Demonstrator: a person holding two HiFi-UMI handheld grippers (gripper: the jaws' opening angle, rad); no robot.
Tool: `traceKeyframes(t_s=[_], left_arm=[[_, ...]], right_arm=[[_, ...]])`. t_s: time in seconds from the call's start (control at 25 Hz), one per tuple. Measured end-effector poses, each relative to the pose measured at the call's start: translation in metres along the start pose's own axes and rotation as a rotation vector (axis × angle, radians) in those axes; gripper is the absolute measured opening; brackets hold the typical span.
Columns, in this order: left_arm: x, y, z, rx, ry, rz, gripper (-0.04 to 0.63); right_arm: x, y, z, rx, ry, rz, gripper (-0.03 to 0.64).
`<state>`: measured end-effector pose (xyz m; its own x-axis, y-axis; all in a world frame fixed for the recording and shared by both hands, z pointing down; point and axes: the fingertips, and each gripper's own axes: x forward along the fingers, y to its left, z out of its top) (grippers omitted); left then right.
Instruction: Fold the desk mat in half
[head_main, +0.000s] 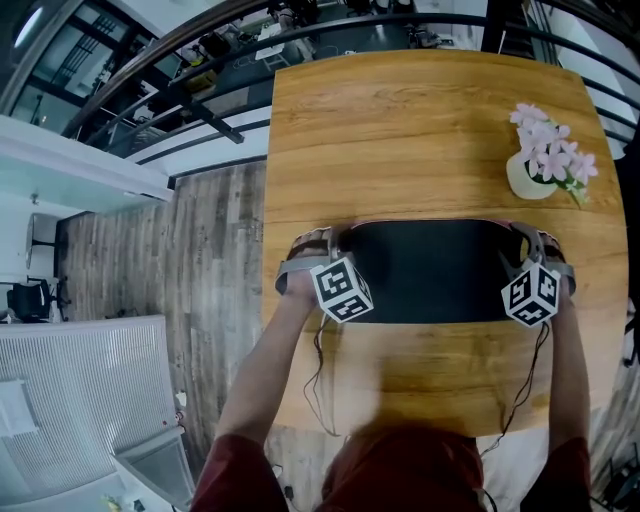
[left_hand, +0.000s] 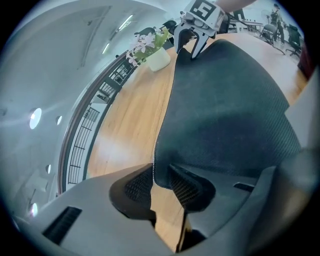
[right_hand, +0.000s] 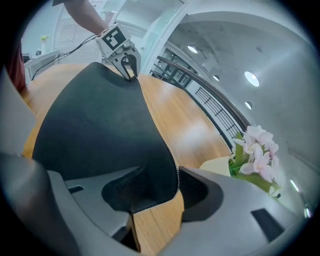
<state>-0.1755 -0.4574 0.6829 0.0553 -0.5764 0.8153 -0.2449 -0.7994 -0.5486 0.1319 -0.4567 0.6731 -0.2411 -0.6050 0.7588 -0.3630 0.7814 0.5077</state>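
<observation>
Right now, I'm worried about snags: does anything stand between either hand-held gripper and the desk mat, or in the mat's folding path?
Nothing visible does. The desk mat already has its edge between the open jaws of the left hand-held gripper and the right hand-held gripper. The flower pot stands apart from it, further back on the table.

A wooden table (head_main: 400, 130) carries 1 white vase (head_main: 520, 181) of pink flowers (head_main: 550, 145) near its far right edge; plank floor (head_main: 190, 270) lies to its left. A dark curved railing (right_hand: 210, 101) runs beyond.
</observation>
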Motion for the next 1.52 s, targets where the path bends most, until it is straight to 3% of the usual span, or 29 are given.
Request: traceKeyframes(t_s=[0.16, 0.48, 0.6, 0.76, 0.96, 1.16, 1.52], left_arm=[[-0.002, 0.005, -0.001, -0.025, 0.007, 0.030, 0.145], [-0.006, 0.012, -0.001, -0.050, 0.001, 0.082, 0.206], [-0.010, 0.012, -0.003, -0.124, -0.007, 0.089, 0.211], [-0.028, 0.011, -0.002, -0.168, -0.014, 0.103, 0.222], [-0.062, 0.001, -0.001, -0.286, -0.048, 0.086, 0.219], [-0.098, -0.011, -0.006, -0.350, -0.081, 0.100, 0.219], [-0.168, -0.039, -0.003, -0.564, -0.228, 0.113, 0.219]], right_arm=[[-0.002, -0.008, 0.001, 0.005, -0.006, -0.038, 0.272], [-0.004, -0.010, 0.000, 0.018, 0.007, -0.052, 0.291], [-0.008, -0.010, -0.001, 0.067, 0.003, -0.051, 0.288], [-0.022, -0.009, 0.004, 0.186, -0.025, -0.052, 0.291], [-0.050, 0.011, 0.015, 0.314, -0.058, -0.005, 0.291], [-0.085, 0.020, 0.029, 0.405, -0.109, -0.021, 0.291], [-0.150, 0.052, 0.057, 0.550, -0.230, -0.076, 0.290]])
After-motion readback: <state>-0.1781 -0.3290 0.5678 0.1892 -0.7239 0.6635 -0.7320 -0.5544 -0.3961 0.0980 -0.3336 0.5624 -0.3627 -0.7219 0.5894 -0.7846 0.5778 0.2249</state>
